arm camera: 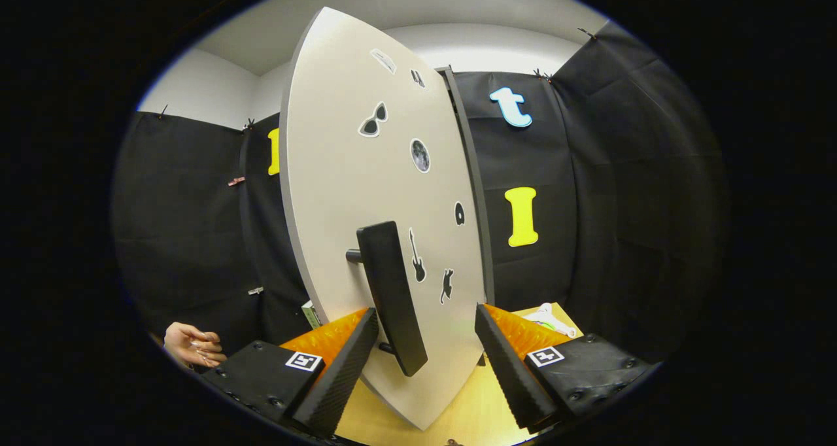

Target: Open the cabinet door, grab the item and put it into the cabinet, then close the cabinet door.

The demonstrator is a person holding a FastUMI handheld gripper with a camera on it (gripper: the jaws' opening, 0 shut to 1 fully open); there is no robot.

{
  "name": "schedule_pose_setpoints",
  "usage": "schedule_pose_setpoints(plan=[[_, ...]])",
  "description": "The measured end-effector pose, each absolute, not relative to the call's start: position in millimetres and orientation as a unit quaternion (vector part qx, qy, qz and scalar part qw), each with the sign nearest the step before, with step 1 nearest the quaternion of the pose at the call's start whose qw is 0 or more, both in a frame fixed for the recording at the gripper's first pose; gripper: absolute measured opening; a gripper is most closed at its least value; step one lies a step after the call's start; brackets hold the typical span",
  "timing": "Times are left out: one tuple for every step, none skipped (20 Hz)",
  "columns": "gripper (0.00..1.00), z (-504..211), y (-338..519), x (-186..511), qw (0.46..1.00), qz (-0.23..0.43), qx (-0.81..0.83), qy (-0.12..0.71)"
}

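Two fingers of the gripper point(425, 361) stand spread apart, gripping nothing, with the black bar handle point(392, 295) of the grey cabinet door point(340, 171) between them at centre frame. A white item point(548, 318) lies on the wooden table point(471, 413), lower right, beyond the right finger. A hand point(193, 344) rests lower left.

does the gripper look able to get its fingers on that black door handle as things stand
Probably yes. The black handle stands off the cabinet door and sits between the open fingers of the gripper, nearer one finger, with nothing in between.
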State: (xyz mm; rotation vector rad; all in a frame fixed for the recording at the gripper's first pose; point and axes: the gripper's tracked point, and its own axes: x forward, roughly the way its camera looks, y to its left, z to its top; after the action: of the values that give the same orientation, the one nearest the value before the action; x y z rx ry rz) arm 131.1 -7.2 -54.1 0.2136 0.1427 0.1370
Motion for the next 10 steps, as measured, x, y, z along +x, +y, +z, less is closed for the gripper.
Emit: schedule_pose_setpoints(plan=[[0.98,-53.6,3.6,137.2,0.990,0.069,0.106,0.070],[0.98,-54.2,15.7,143.1,0.990,0.071,0.104,0.070],[0.98,-55.7,29.4,147.0,0.989,0.075,0.103,0.071],[0.98,-55.0,46.0,150.7,0.988,0.085,0.104,0.072],[0.98,-51.5,65.1,153.1,0.987,0.101,0.107,0.071],[0.98,-46.7,82.3,154.3,0.985,0.117,0.106,0.066],[0.98,-42.8,91.5,154.6,0.985,0.126,0.097,0.061],[0.98,-40.3,96.6,155.4,0.986,0.129,0.085,0.060],[0.98,-39.8,98.8,156.1,0.987,0.130,0.077,0.058],[0.98,-38.4,99.4,156.5,0.987,0.130,0.073,0.057]])
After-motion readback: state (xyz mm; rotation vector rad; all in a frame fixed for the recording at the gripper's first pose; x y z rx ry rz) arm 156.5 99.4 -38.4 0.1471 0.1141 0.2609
